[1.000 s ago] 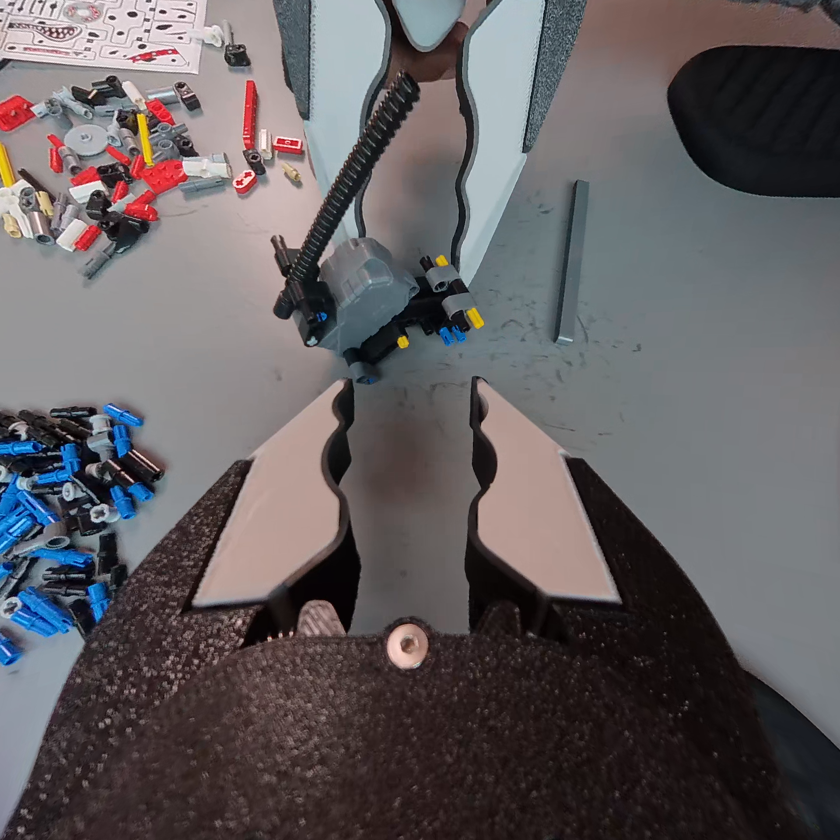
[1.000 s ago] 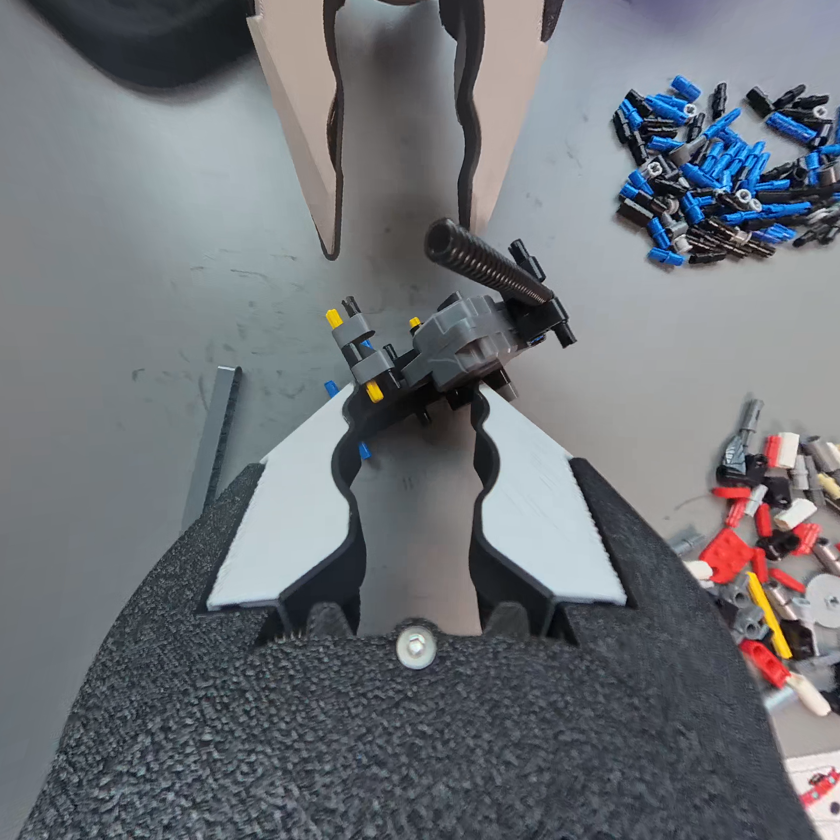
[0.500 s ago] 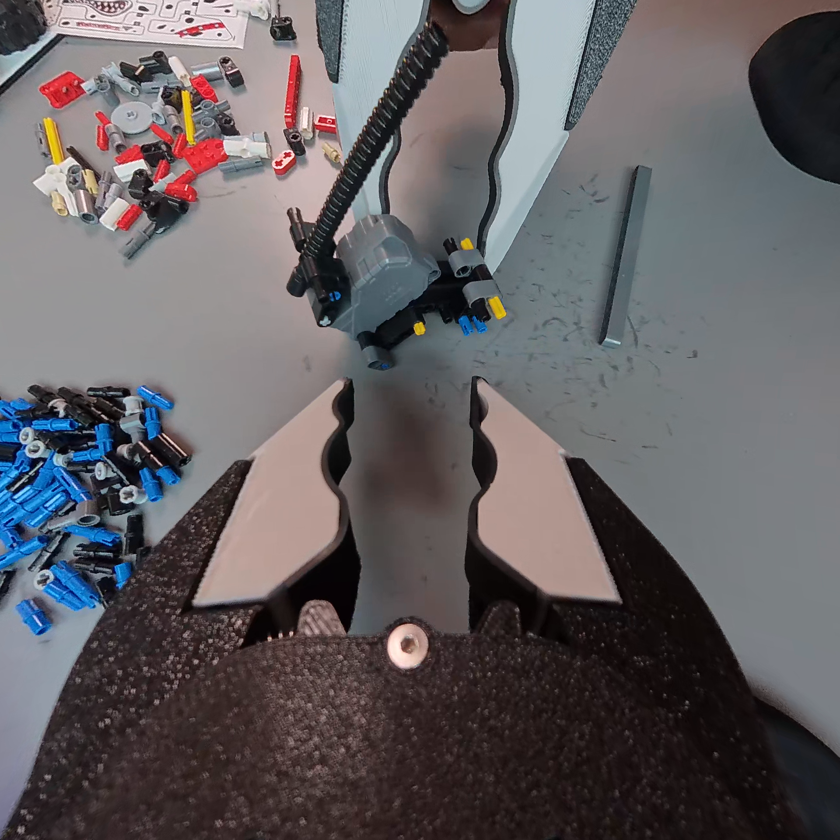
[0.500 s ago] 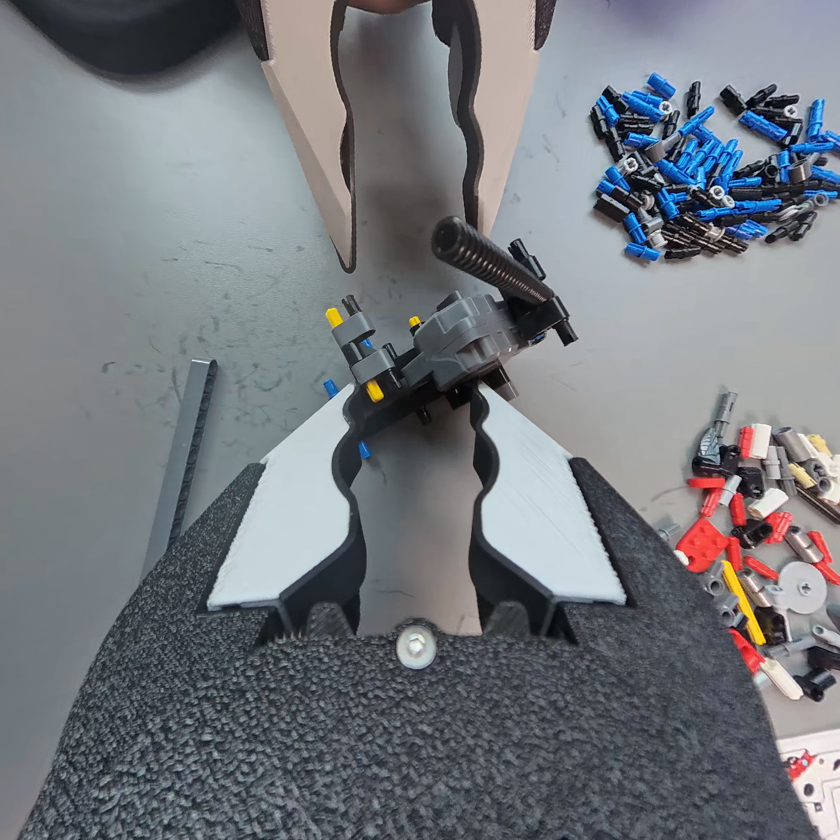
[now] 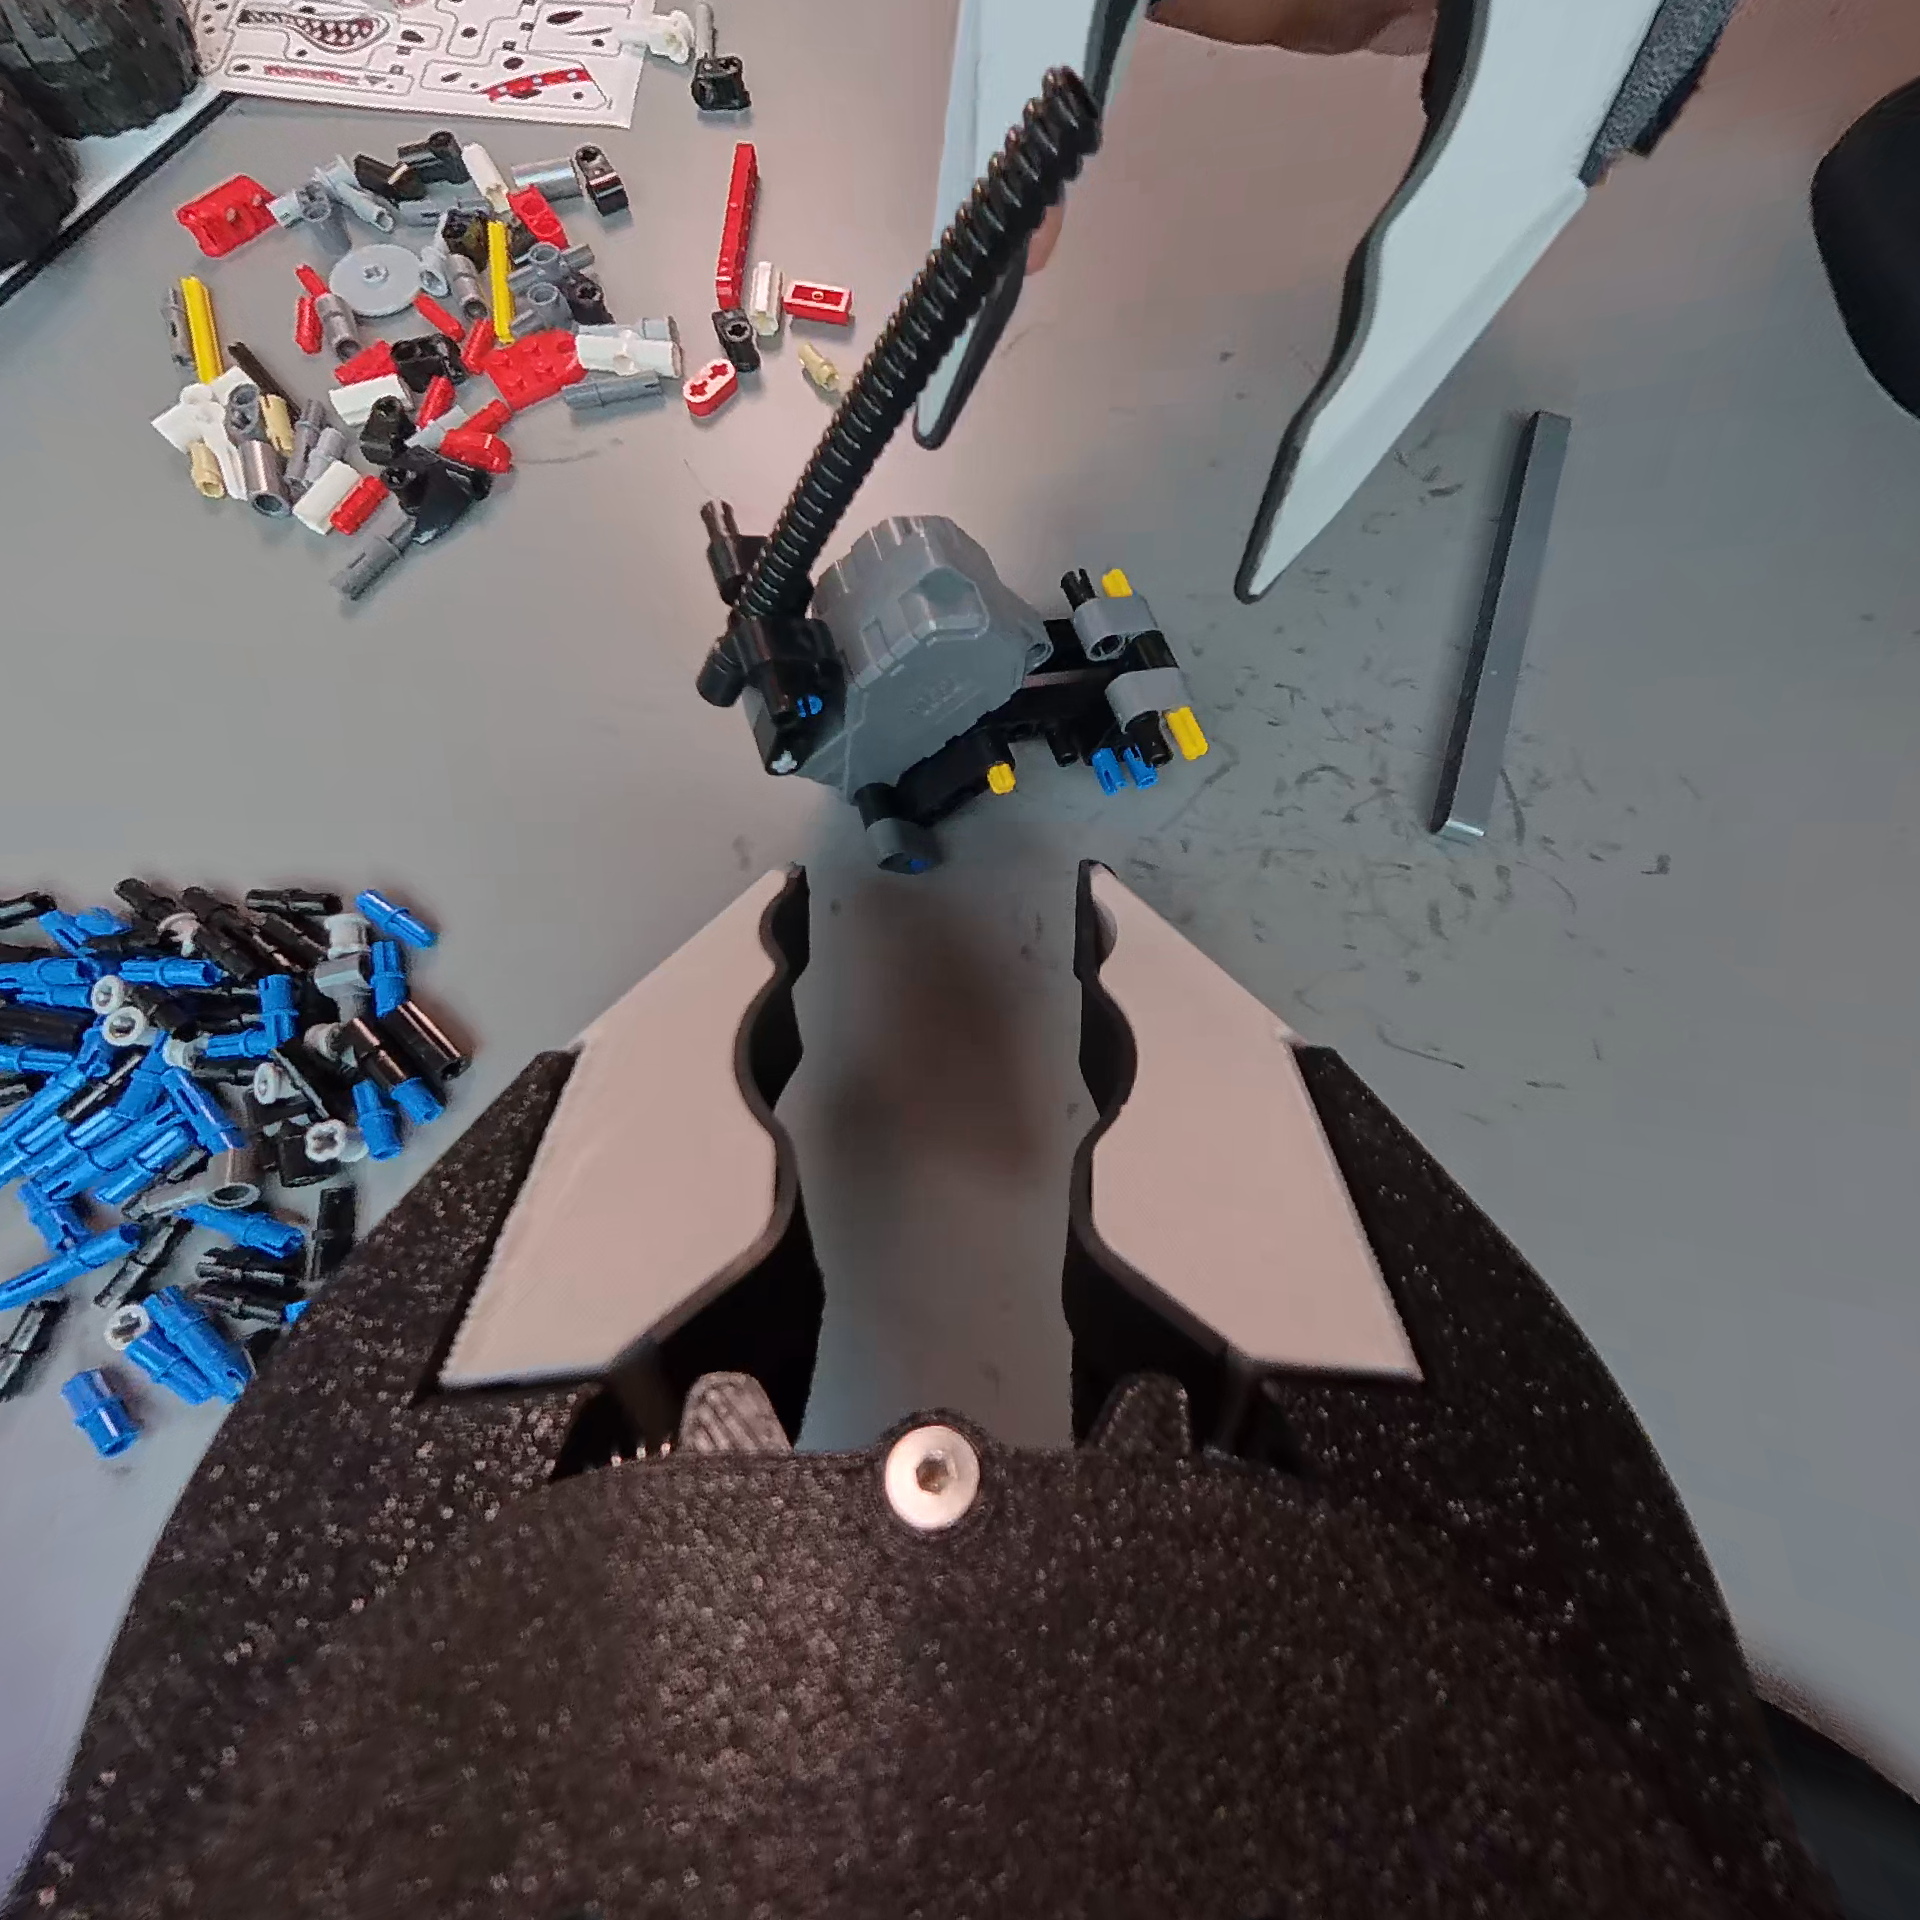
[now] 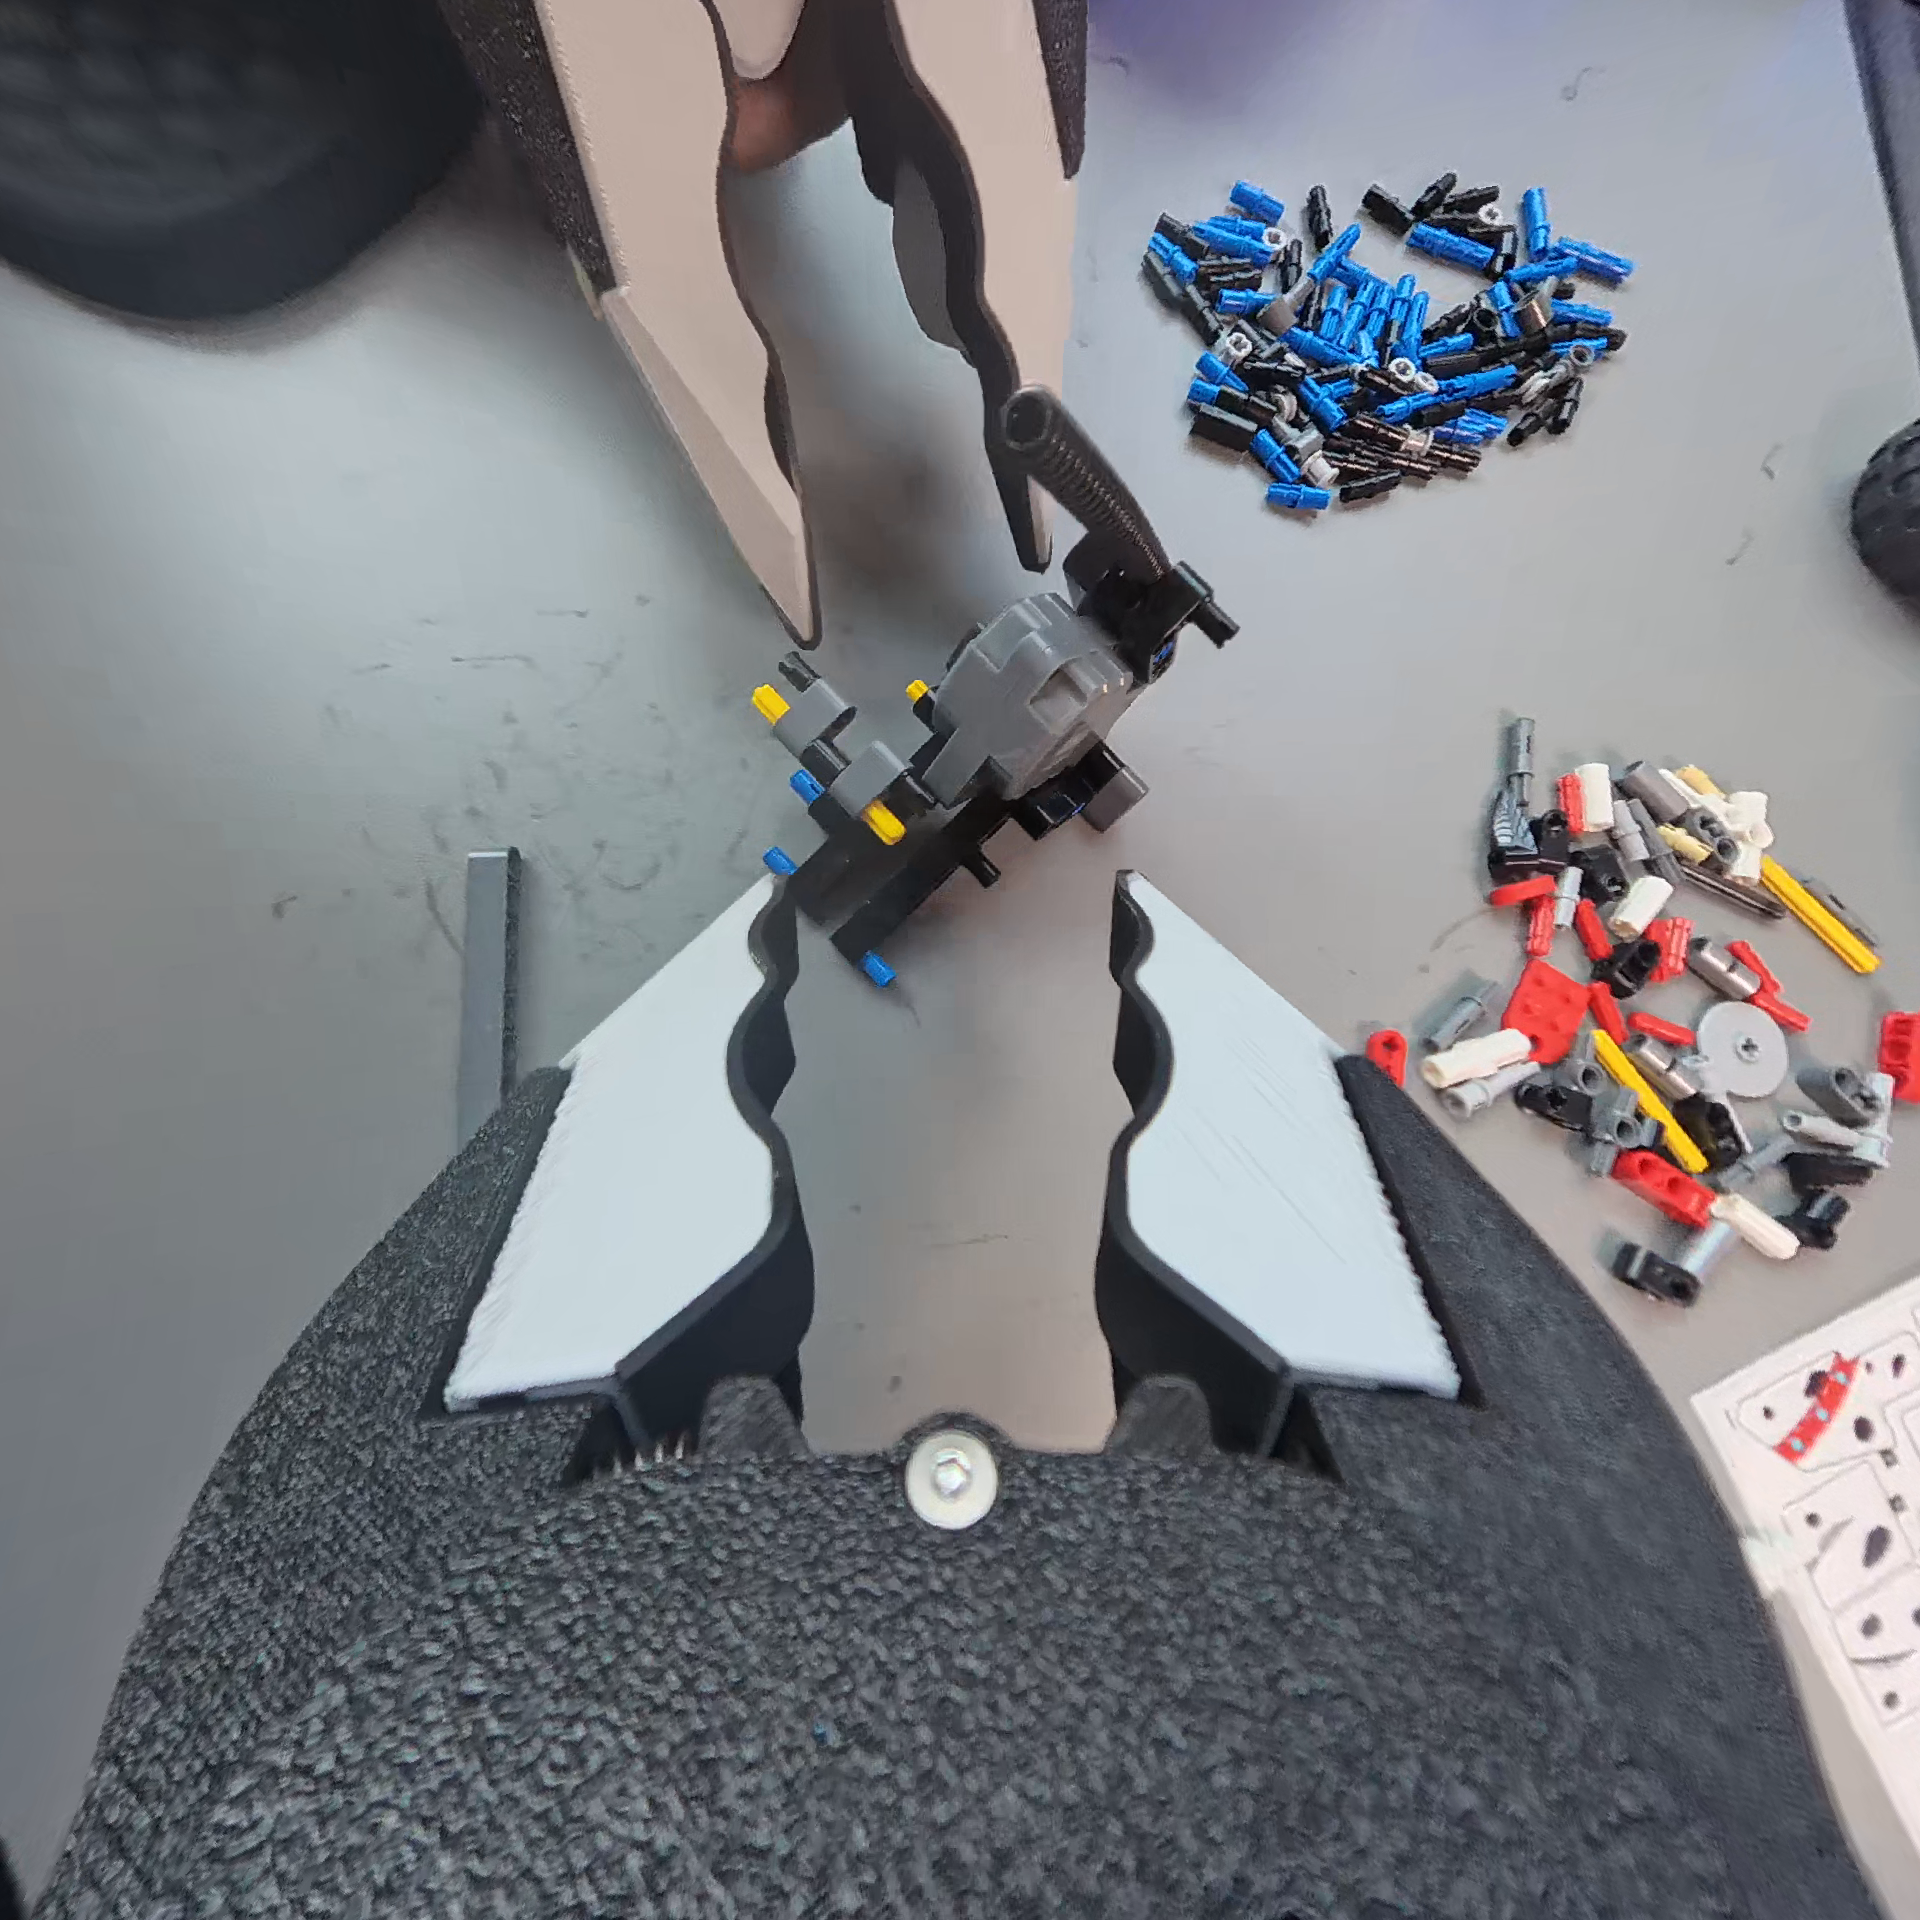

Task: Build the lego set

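Meanwhile, a Half-Built Lego Model Sits Between Two Released Claws

Midway across a scuffed grey tabletop (image 5: 520,707), the partly built lego assembly (image 5: 925,665) rests on its black frame, a grey motor block on top and yellow and blue pins poking from its sides. A black ribbed hose (image 5: 914,332) rises from one end of it and leans up past the far claw. The left claw (image 5: 940,894) sits just short of the model with its fingers spread and nothing between them. Facing it, the right claw (image 6: 945,894) is likewise released, its left fingertip (image 6: 774,904) right at the corner of the black frame but not clamped on it; from the left wrist view its pale fingers stand apart from the model. To the left claw's side lies a pile of blue and black pins (image 5: 197,1101), and farther off a scatter of red, grey and white parts (image 5: 447,332) near a printed sticker sheet (image 5: 436,52). A flat grey bar (image 5: 1501,623) lies alone on the other side of the model, well apart from both piles.
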A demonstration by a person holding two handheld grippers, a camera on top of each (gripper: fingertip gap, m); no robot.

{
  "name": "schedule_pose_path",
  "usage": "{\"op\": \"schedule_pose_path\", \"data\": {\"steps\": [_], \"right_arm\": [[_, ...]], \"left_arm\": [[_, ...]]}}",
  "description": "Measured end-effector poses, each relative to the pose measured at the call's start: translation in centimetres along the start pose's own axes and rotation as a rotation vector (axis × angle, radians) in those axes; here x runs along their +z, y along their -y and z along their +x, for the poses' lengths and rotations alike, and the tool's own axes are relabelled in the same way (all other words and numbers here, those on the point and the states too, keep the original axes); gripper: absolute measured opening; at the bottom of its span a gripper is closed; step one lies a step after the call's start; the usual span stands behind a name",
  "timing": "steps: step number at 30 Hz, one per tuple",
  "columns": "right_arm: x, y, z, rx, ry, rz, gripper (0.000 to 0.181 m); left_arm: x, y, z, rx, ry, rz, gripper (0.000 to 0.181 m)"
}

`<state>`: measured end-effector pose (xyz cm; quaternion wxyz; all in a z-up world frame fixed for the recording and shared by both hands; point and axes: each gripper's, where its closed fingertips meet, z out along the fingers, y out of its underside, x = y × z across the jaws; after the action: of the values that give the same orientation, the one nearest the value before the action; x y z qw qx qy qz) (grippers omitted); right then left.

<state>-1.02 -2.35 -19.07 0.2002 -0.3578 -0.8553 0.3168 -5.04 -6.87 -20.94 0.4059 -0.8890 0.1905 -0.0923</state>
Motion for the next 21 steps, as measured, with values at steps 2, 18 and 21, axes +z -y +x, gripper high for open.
{"op": "schedule_pose_path", "data": {"steps": [2, 18, 21], "right_arm": [[-0.1, 0.2, -0.5, 0.035, -0.047, 0.031, 0.062], [-1.7, -1.0, -2.4, 0.181, -0.270, 0.115, 0.062], [-1.9, -1.7, -2.6, 0.210, -0.276, 0.125, 0.060]], "left_arm": [[0.2, 0.1, 0.0, -0.010, -0.001, 0.006, 0.052], [1.3, -0.7, 0.9, -0.009, 0.002, -0.059, 0.011], [1.2, -0.8, 1.1, -0.001, -0.002, -0.061, 0.011]]}}
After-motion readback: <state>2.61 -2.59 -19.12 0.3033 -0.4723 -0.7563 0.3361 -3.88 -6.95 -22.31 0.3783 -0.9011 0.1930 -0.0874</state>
